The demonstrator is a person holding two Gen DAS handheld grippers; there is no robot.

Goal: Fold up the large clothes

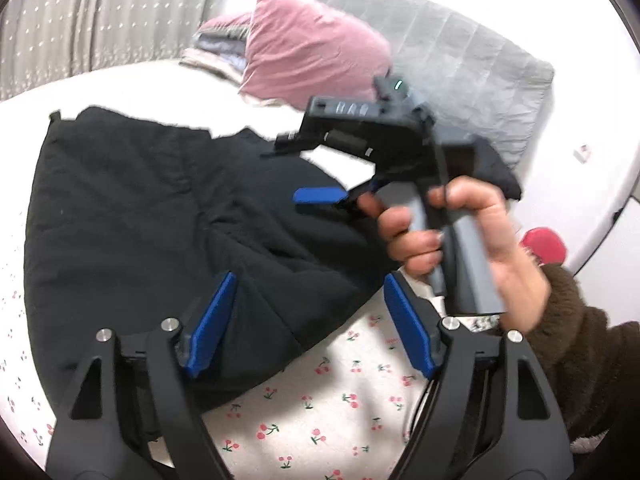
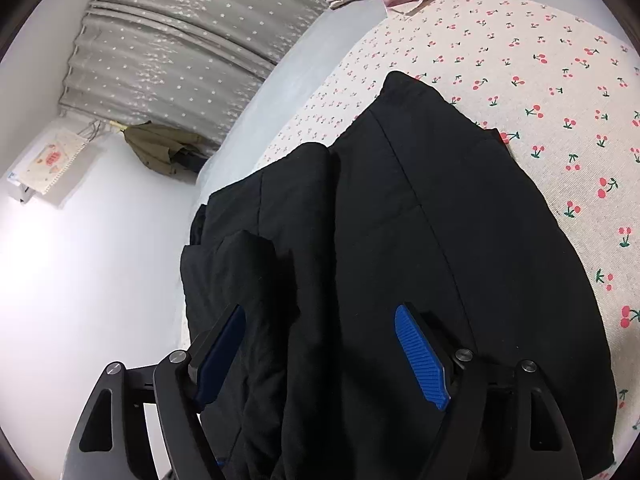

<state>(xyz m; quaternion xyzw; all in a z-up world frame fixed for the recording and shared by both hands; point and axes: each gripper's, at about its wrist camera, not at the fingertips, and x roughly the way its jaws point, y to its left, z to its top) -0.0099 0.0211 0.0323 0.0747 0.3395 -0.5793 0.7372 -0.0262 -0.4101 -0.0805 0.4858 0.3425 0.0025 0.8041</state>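
A: Left wrist view: where was the black padded coat point(image 1: 160, 216)?
B: Lying partly folded on the cherry-print bedsheet point(image 1: 320, 408). Left tongs point(image 1: 308, 320) and right tongs point(image 2: 320, 352) both gaped, gripping nothing.
A: Next?
B: Probably grabbing an edge to fold again.

The bulky black quilted cloth coat point(image 2: 400, 240) looks matt and softly stitched, lying on a cream woven cotton bedsheet printed with red cherries point(image 2: 560, 92). The left gripper point(image 1: 308, 324) and right gripper point(image 2: 320, 352) have matt black plastic arms, ribbed blue rubbery pads point(image 2: 420, 356) and shiny metal pins, while the pink pillow point(image 1: 312, 44) looks velvety.
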